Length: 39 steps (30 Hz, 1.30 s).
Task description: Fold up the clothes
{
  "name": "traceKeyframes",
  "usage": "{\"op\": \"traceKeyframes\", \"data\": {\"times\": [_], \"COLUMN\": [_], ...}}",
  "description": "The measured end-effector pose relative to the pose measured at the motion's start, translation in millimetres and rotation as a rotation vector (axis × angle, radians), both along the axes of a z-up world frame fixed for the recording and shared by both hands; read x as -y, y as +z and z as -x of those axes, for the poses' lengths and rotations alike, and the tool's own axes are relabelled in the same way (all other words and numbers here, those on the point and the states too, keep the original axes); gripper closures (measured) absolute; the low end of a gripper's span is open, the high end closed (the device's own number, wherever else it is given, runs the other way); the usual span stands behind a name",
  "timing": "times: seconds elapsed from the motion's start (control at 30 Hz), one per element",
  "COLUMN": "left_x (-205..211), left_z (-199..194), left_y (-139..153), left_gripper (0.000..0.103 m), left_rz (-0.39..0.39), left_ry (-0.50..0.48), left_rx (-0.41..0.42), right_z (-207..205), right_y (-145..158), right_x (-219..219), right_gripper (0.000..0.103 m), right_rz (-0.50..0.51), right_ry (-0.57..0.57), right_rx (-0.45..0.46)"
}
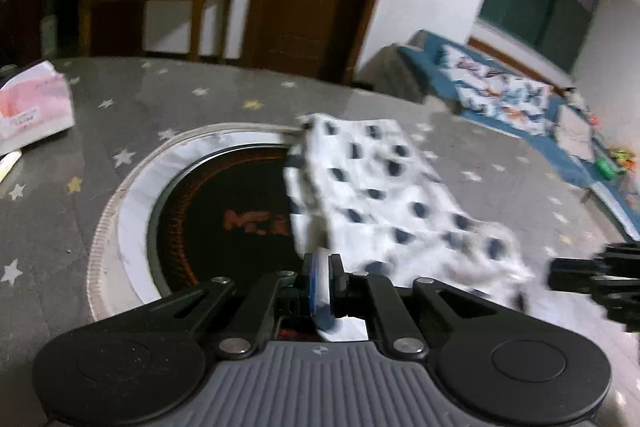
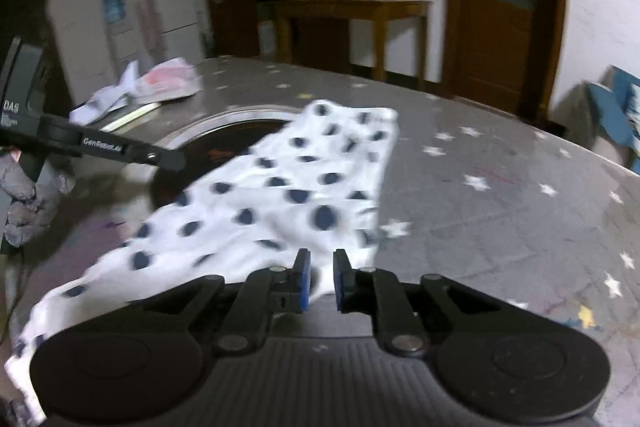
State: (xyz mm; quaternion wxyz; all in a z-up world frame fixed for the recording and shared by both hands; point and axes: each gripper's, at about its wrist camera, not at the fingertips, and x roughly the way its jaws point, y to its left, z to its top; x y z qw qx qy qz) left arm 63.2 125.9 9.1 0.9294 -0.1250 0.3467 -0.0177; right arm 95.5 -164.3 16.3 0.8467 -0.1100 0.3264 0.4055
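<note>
Your left tool (image 1: 322, 263) pinches the near edge of the soft, floppy spotted cloth (image 1: 372, 183) on the table (image 1: 200, 83), while your right tool (image 2: 321, 259) stands narrow around its near corner, so hold the edges.

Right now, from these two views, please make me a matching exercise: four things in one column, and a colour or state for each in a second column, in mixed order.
1. cloth
2. left hand-held gripper
3. packet
4. hob

a. pink and white
b. shut on the cloth
c. black inside a silver ring
d. white with dark spots

Pairs: 1-d, 2-b, 3-a, 4-c.
</note>
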Motion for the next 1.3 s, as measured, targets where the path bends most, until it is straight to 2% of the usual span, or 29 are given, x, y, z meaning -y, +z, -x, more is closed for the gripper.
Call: {"op": "traceKeyframes", "data": {"times": [0.13,0.2,0.23,0.3,0.6,0.77,0.83,0.93,1.03,1.1,1.2,1.3], "left_x": [25.9,34.2,35.4,35.6,36.8,37.2,36.2,31.6,27.0,23.3,21.6,19.4], "left_z": [20.4,29.8,34.1,42.4,49.8,50.0,50.4,58.0,68.1,68.1,62.6,60.6], "left_y": [-6.6,-13.0,-15.1,-18.4,-22.3,-25.0,-25.7,-13.2,2.9,0.8,-13.8,-23.3], "left_gripper": [0.096,0.089,0.081,0.077,0.076,0.08,0.099,0.102,0.102,0.102,0.102,0.101], "left_rz": [0.018,-0.004,-0.008,-0.011,-0.02,-0.021,-0.016,-0.003,-0.036,-0.052,-0.078,-0.069], "left_ry": [-0.114,-0.105,-0.089,-0.051,0.007,0.008,0.014,0.052,0.077,0.079,0.064,0.046], "left_rx": [-0.053,-0.081,-0.088,-0.094,-0.093,-0.086,-0.081,-0.047,0.018,0.004,-0.061,-0.111], "right_z": [14.6,24.4,28.8,37.1,55.3,57.9,59.4,65.4,73.9,81.1,89.1,90.0], "right_y": [-6.5,-11.4,-13.6,-17.1,-23.0,-23.6,-23.9,-25.3,-27.6,-27.1,-25.9,-20.2], "right_x": [-15.7,-23.7,-26.6,-28.6,-25.3,-24.4,-24.0,-23.9,-22.1,-21.5,-21.4,-20.1], "right_gripper": [0.089,0.083,0.082,0.082,0.075,0.069,0.066,0.065,0.064,0.064,0.064,0.062], "right_rz": [-0.01,0.004,0.01,0.026,0.046,0.046,0.043,0.059,0.089,0.113,0.138,0.138], "right_ry": [0.079,0.104,0.114,0.126,0.135,0.131,0.126,0.138,0.163,0.183,0.204,0.218], "right_rx": [-0.047,-0.051,-0.058,-0.055,-0.054,-0.052,-0.052,-0.049,-0.042,-0.026,-0.013,-0.016]}}
